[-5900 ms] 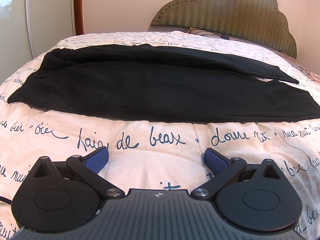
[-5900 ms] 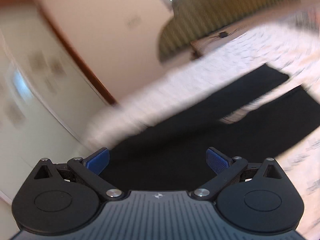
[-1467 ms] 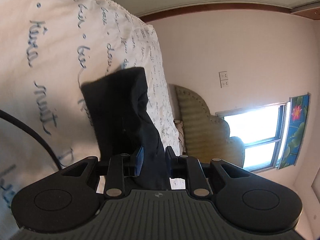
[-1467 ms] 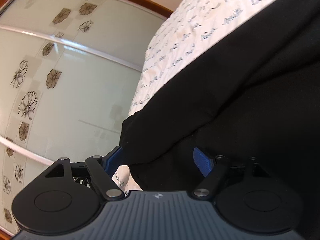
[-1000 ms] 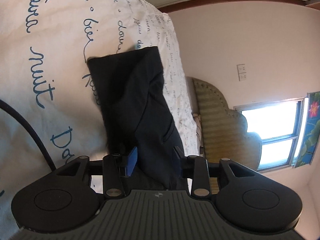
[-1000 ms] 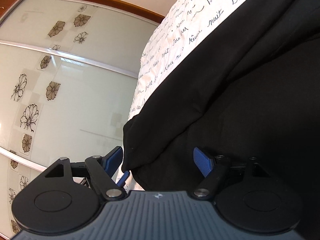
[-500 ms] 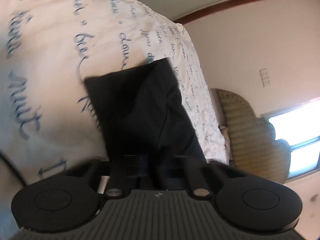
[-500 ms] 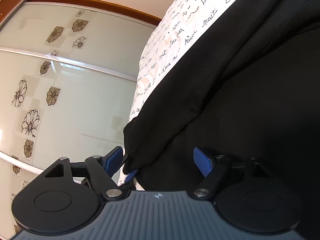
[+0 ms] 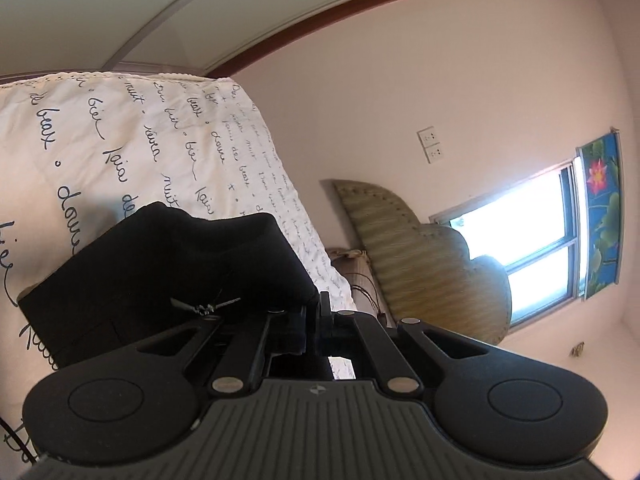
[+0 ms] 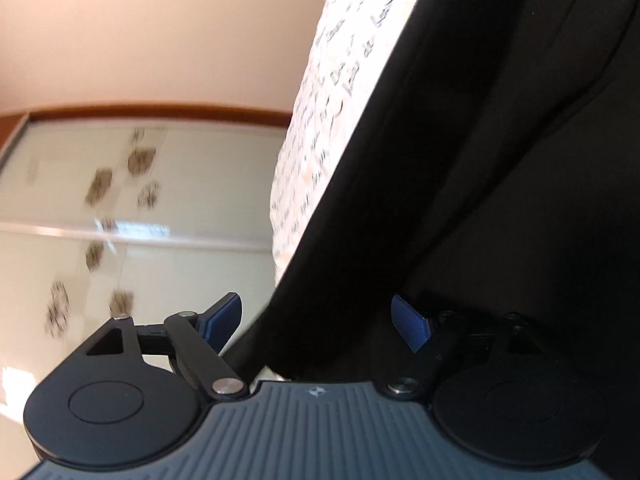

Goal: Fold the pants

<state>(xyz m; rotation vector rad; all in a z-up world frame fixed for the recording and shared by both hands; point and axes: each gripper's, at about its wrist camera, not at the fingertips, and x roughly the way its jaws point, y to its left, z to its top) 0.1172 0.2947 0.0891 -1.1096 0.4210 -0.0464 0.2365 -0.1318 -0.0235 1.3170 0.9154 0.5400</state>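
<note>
Left gripper (image 9: 318, 308) jaws clamped on black pants (image 9: 168, 264), right gripper (image 10: 316, 320) jaws wide

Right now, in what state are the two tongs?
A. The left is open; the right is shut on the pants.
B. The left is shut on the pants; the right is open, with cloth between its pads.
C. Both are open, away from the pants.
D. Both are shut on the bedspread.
B: the left tongs pinch the black pants, while the right tongs stand wide, blue pads apart.
</note>
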